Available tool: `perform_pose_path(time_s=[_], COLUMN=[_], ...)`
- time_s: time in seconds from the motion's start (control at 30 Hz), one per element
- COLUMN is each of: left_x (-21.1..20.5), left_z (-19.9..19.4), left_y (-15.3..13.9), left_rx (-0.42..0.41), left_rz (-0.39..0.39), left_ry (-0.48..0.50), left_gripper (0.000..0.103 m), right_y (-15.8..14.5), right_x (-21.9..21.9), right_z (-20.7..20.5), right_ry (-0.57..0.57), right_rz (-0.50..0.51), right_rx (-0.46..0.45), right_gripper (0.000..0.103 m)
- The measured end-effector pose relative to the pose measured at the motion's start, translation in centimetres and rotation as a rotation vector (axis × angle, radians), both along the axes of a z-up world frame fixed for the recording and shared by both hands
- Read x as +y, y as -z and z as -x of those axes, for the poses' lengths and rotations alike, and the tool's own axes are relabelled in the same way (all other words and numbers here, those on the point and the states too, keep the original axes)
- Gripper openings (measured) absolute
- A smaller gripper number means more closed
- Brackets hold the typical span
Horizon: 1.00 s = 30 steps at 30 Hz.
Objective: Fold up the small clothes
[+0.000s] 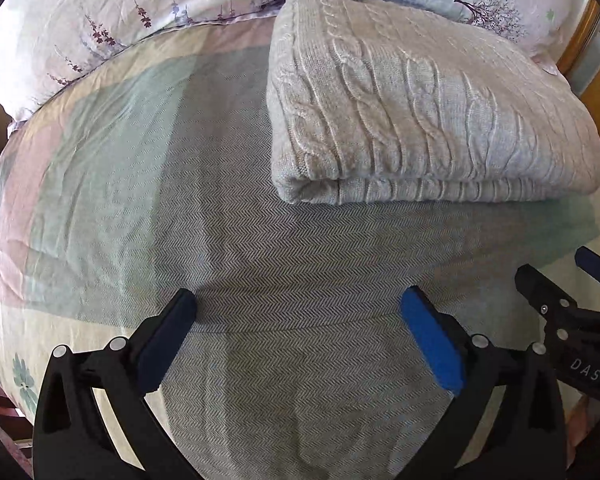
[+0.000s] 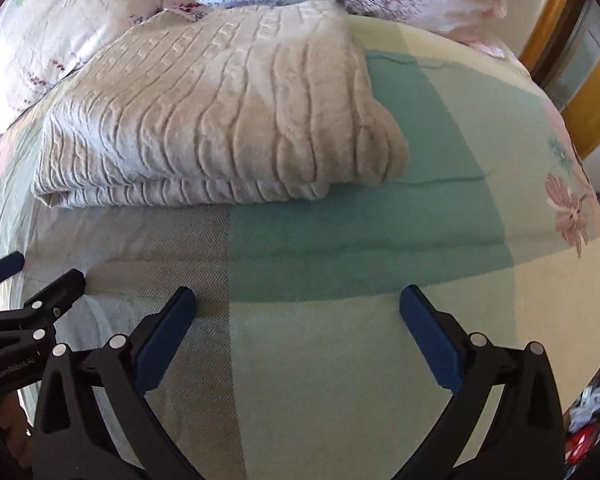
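A cream cable-knit sweater (image 1: 412, 108) lies folded into a thick rectangle on the bed, its folded edge toward me. It also shows in the right wrist view (image 2: 220, 120). My left gripper (image 1: 298, 308) is open and empty, over the grey herringbone patch of the bedspread, short of the sweater. My right gripper (image 2: 298, 304) is open and empty, over the green patch, in front of and to the right of the sweater. The two grippers hover side by side; each shows at the edge of the other's view.
The bedspread (image 1: 100, 184) has grey, green, pink and cream blocks with flower prints (image 2: 572, 208). Floral pillows (image 1: 100, 12) lie behind the sweater. A wooden bed frame (image 2: 556, 28) stands at the far right. Clutter (image 2: 588, 412) lies on the floor beyond the bed's right edge.
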<state>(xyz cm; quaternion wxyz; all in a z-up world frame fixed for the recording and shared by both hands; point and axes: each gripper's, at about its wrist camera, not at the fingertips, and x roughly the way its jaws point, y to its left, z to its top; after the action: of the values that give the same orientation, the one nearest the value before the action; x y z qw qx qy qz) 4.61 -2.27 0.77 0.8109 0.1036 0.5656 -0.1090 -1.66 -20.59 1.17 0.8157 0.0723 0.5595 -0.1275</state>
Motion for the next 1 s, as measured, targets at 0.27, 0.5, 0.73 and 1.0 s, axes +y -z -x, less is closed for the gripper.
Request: perform_pose_path(time_s=[0.27,0.5,0.73,1.0], left_x=[0.05,-0.09,-0.1,-0.1], left_z=[0.04,-0.2,-0.39,-0.38], left_y=[0.14,0.15,0.28,0.26], left_rx=[0.013,0.022,0.021,0.021], left_rz=[0.0,-0.004,-0.004,-0.004], left_ry=[0.011,0.014,0.017,0.019], left_gripper=[0.102,0.102,0.102,0.102], right_y=[0.38,0.44,0.44,0.44], right_x=[0.13,0.23,0.21,0.19], right_z=[-0.18,-0.24,-0.17,-0.11], right_ry=[-0.017,-0.012,0.002,0.006], right_rz=[-0.003,0.0,-0.002,-0.002], right_rx=[0.024,0.021,0.027,0.027], right_gripper=[0.101,0.101,0.101,0.101])
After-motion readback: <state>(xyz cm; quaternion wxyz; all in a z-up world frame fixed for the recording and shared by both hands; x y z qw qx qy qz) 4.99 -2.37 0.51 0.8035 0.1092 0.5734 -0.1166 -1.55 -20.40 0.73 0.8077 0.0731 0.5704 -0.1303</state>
